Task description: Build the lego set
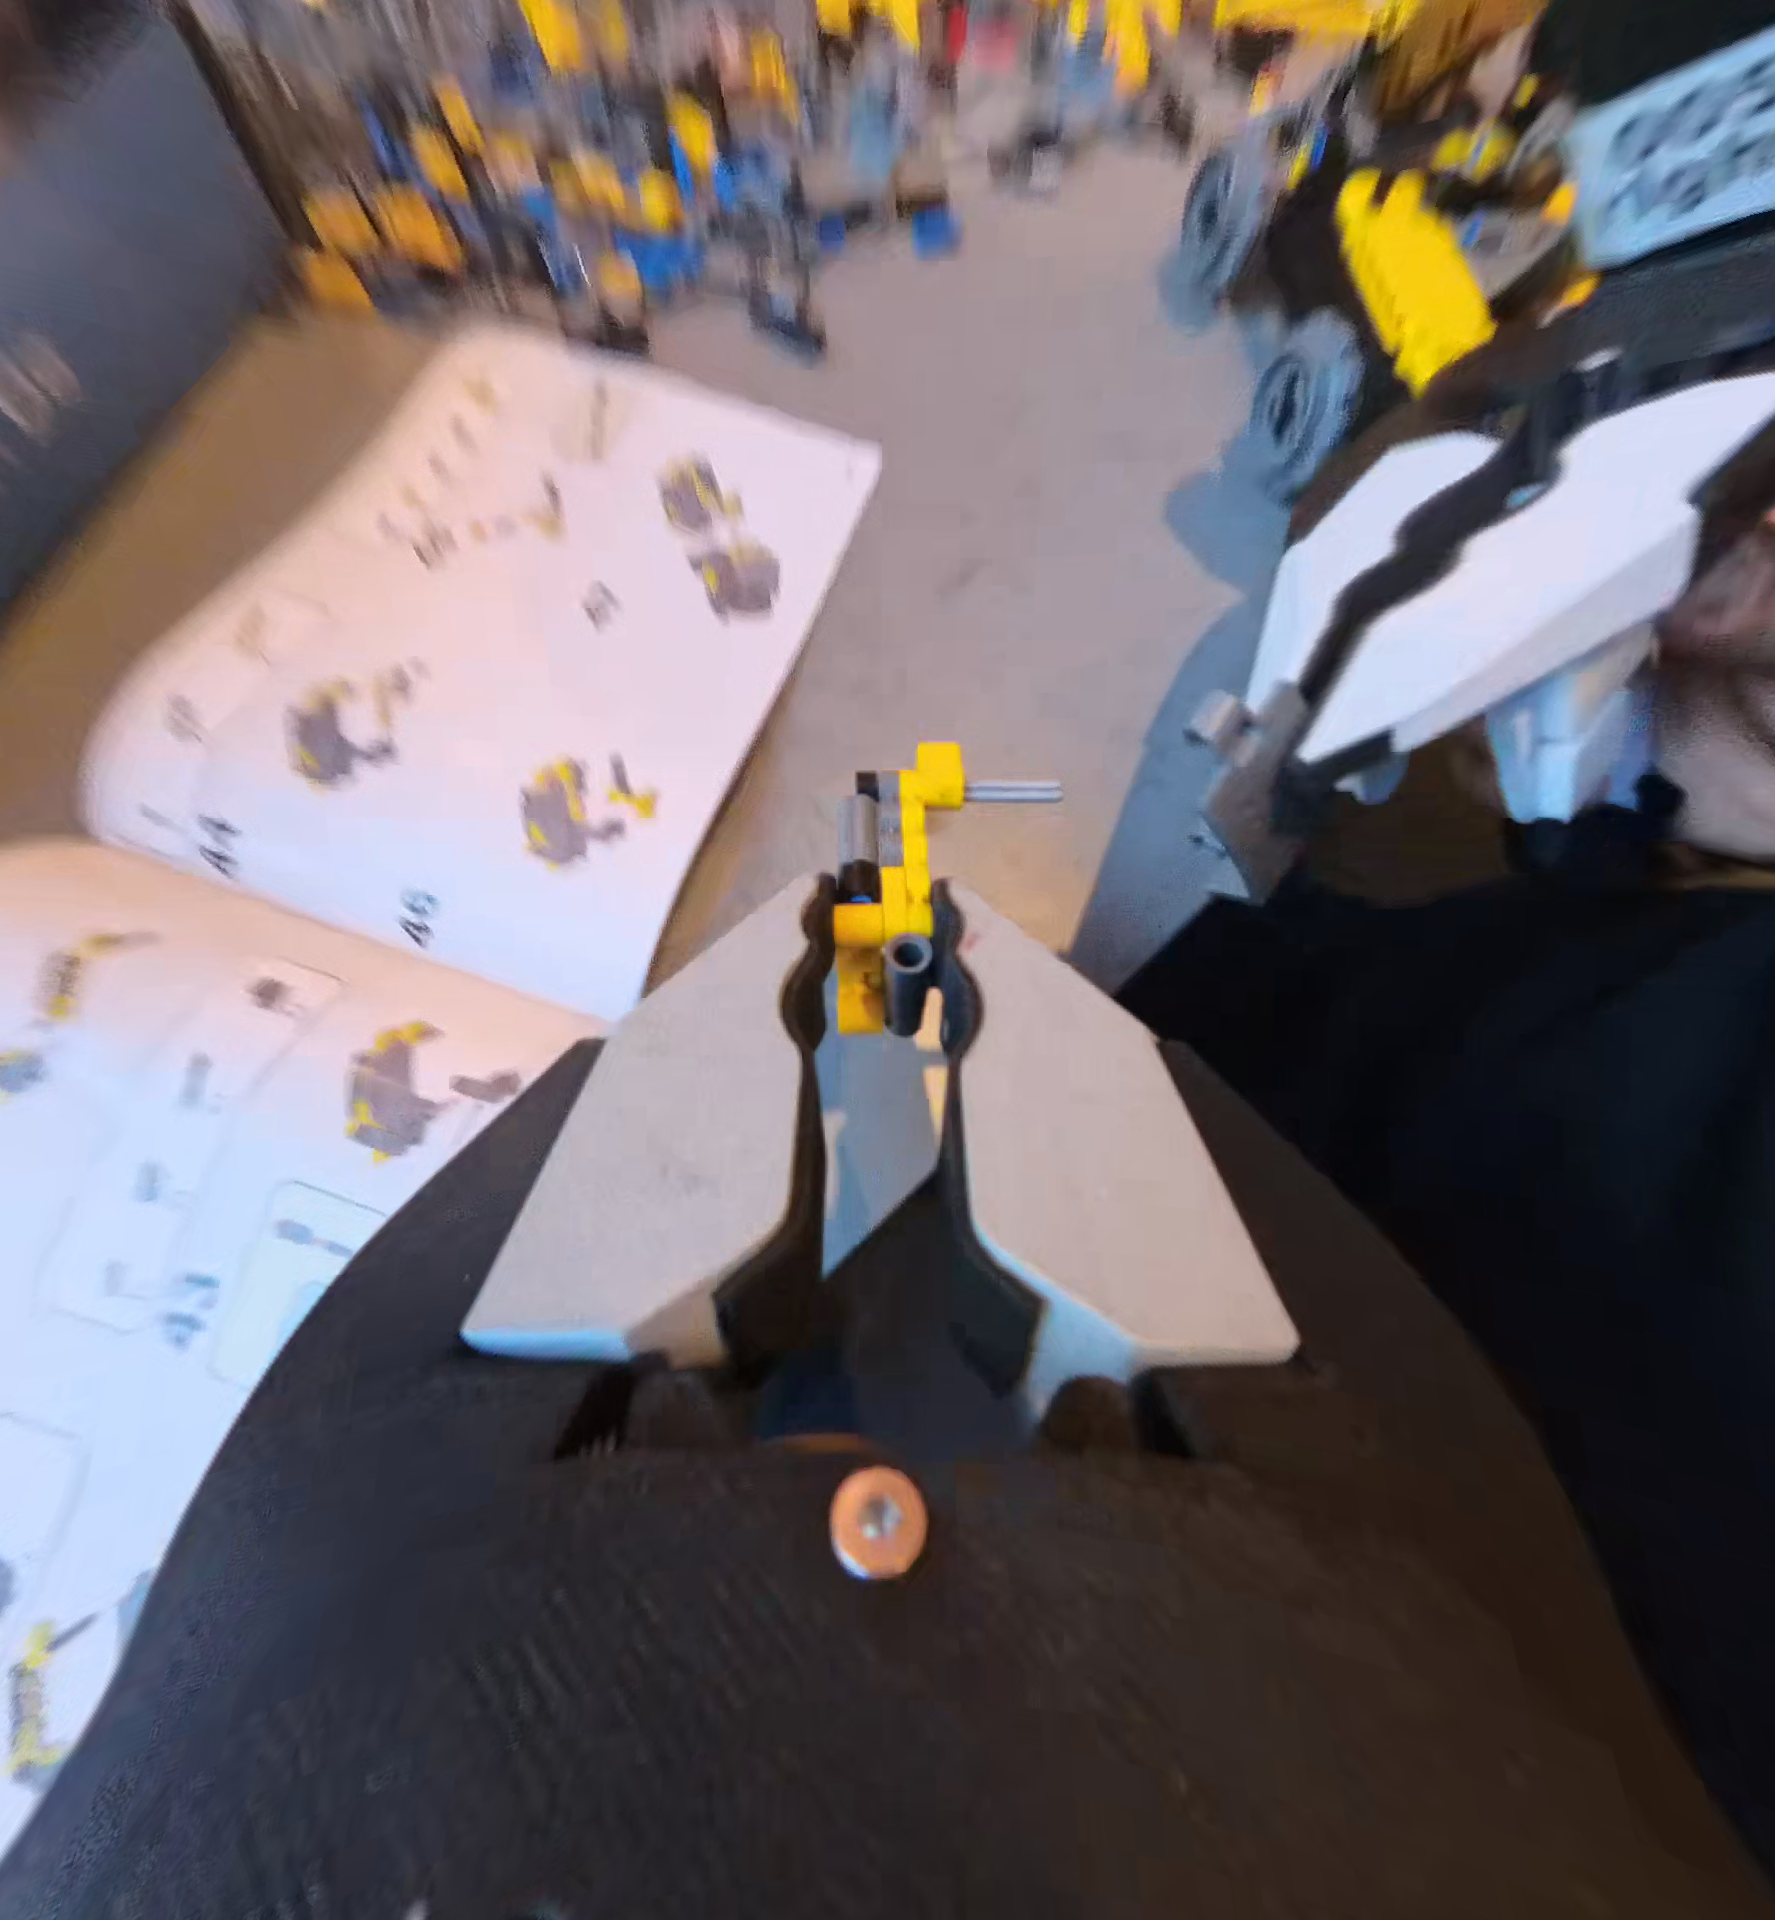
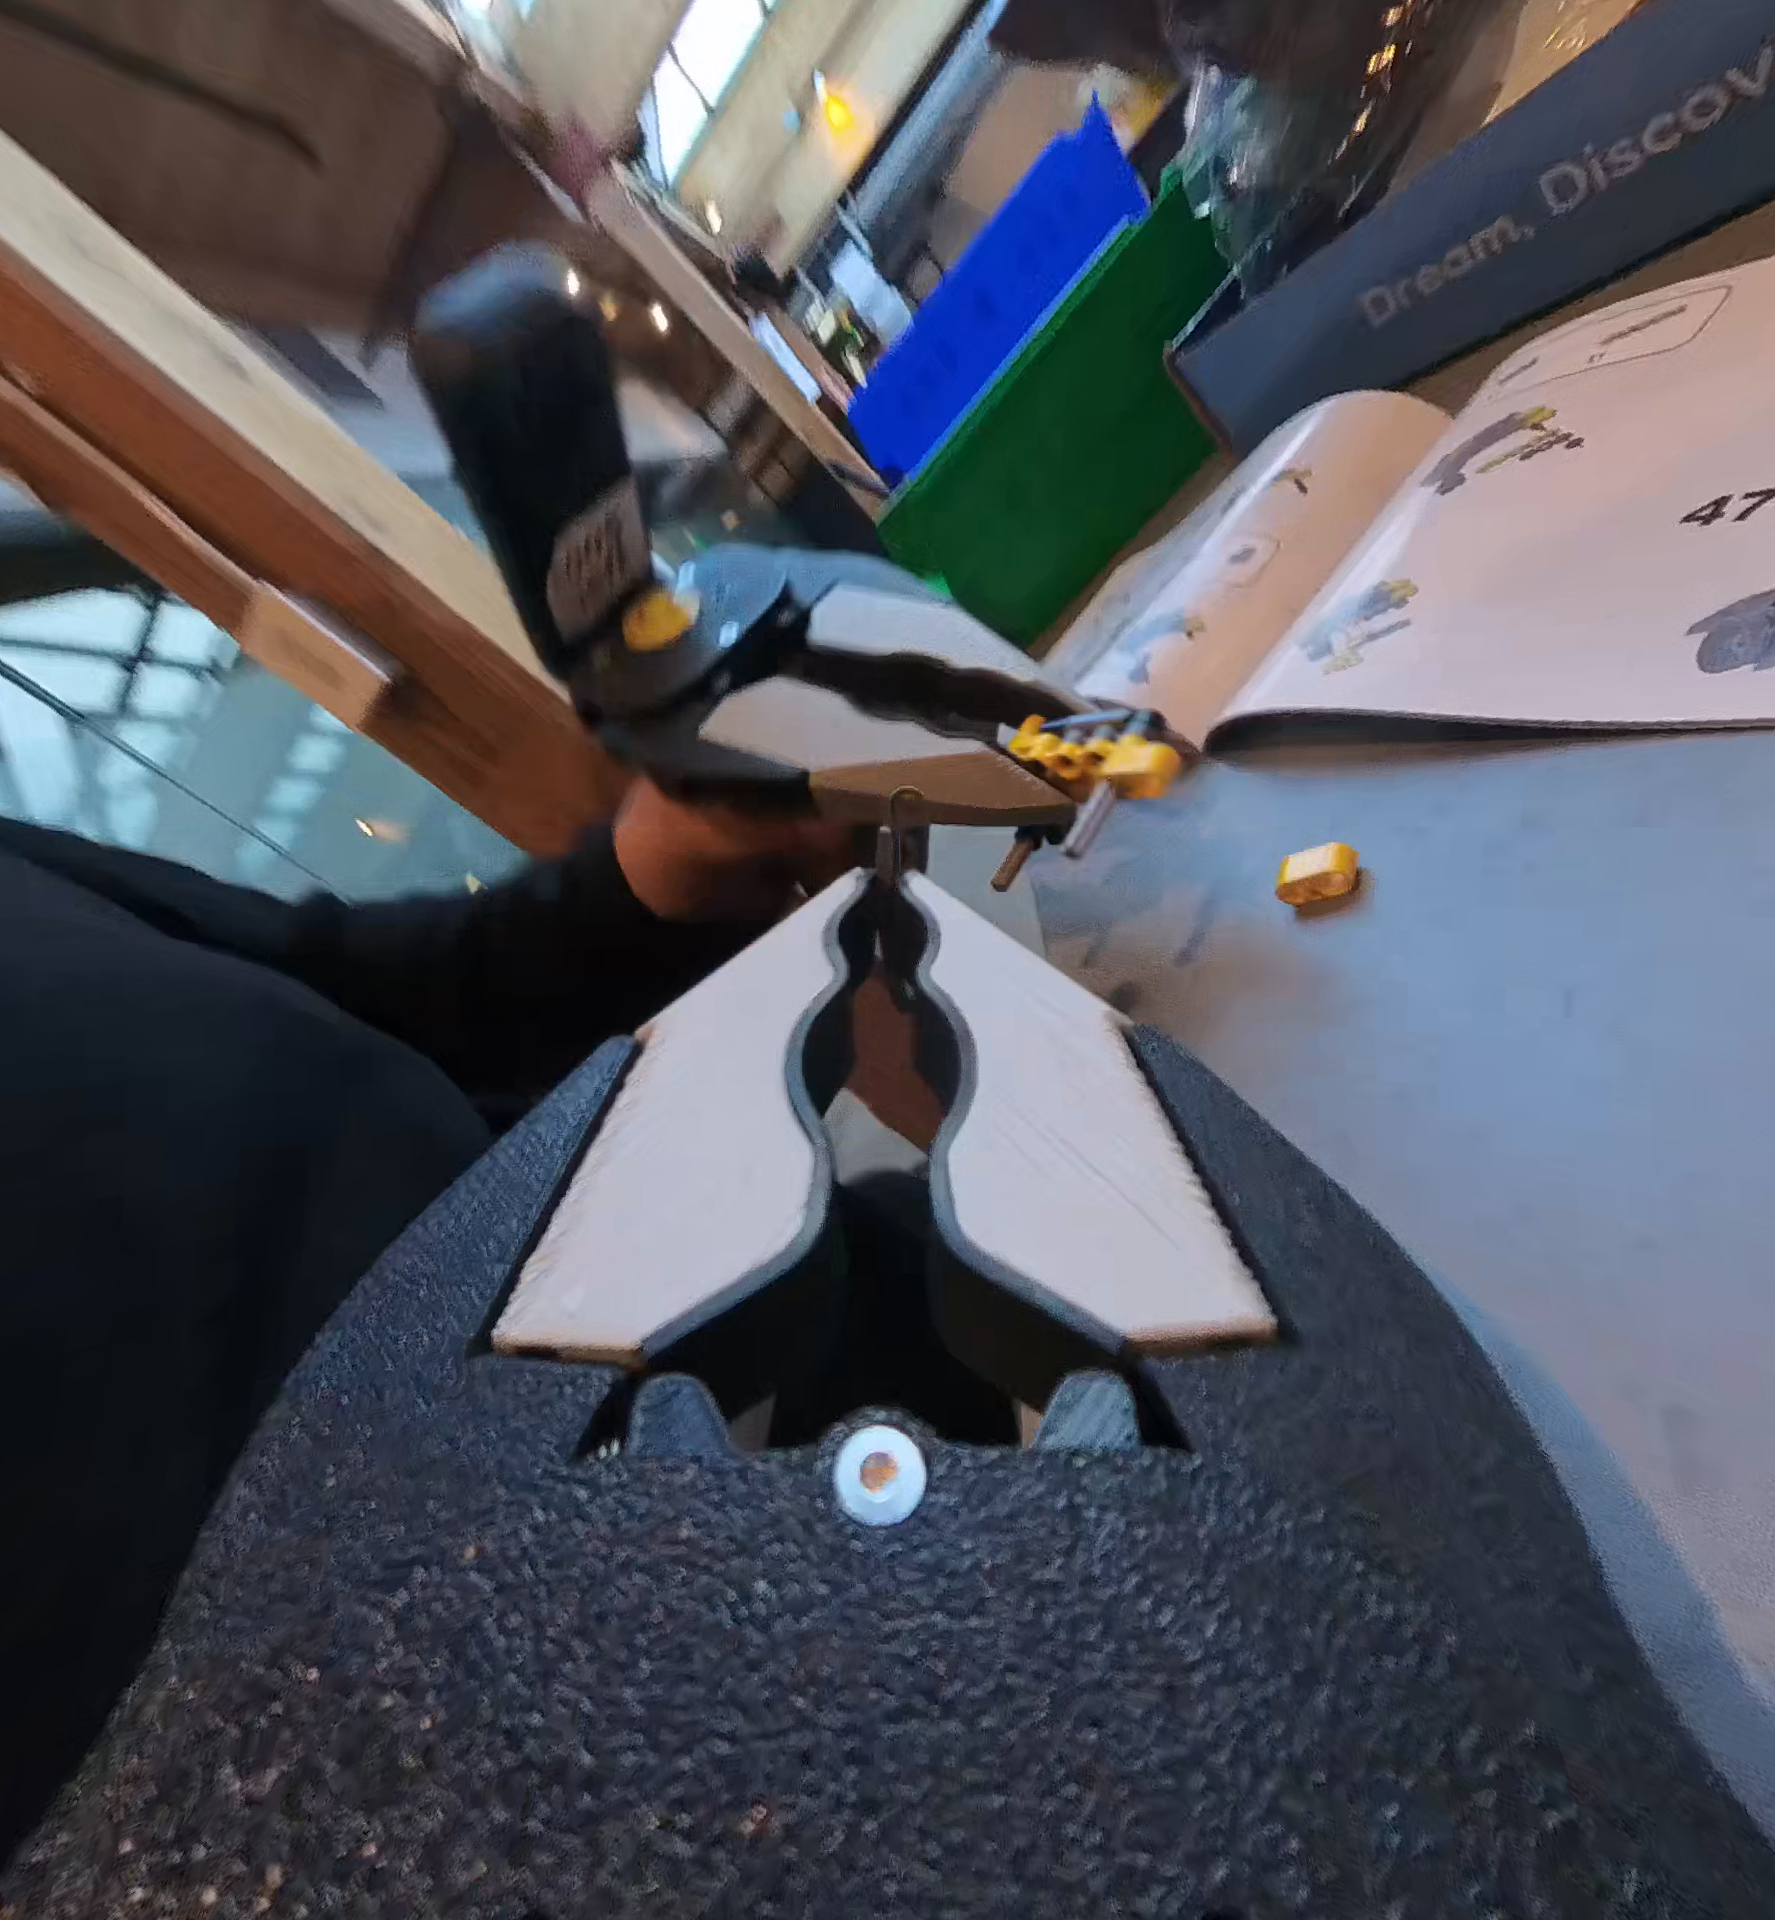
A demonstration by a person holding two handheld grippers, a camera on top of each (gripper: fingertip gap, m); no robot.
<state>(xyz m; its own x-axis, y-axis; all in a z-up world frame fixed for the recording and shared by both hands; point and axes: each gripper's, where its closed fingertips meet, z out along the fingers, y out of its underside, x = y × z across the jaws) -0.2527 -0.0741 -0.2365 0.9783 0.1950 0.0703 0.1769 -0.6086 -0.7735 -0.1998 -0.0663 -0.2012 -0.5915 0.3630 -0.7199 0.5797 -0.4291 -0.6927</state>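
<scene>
Left gripper (image 1: 883, 904) is clamped on a small yellow-and-grey brick assembly (image 1: 888, 883) at frame centre. Right gripper (image 2: 883, 883) pinches a thin dark pin (image 2: 898, 821). Open instruction booklet (image 1: 467, 644) lies left, loose yellow brick (image 2: 1317, 875) on the worktop (image 2: 1485, 1039).

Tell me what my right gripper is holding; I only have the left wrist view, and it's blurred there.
Observer: The right gripper is shut on a small thin grey pin that sticks out past its tips.
Operator: Any loose parts near my left gripper?
Observer: One small yellow plastic brick lies on the grey table, apart from the left gripper and its yellow and grey brick assembly.
Operator: What's behind the left gripper?
Observer: A blue plastic bin and a green plastic bin, side by side.
</scene>
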